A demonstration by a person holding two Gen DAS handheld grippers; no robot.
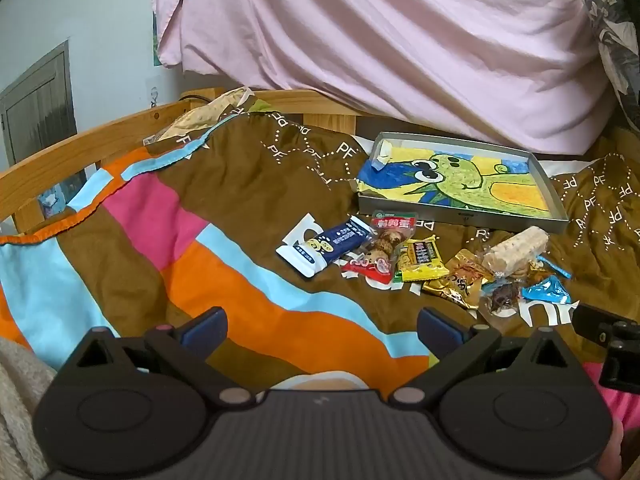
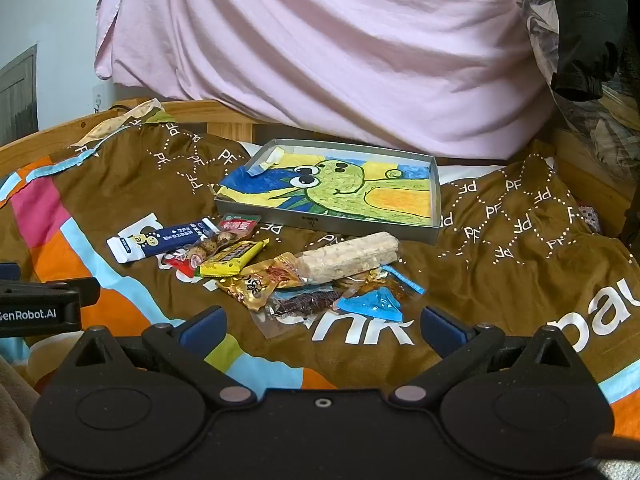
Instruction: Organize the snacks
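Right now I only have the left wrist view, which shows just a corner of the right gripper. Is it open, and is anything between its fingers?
Observer: It is open. The right gripper has nothing between its blue-padded fingers.
Operator: Which snacks lie closest ahead of it?
Observer: The dark snack in a clear wrapper and the blue triangular wrapper, both on the brown bedspread just beyond its fingertips.
Operator: Anything past the right end of the shallow grey tray with the dinosaur drawing?
Observer: Beyond the shallow grey tray, a black garment hangs at the upper right.
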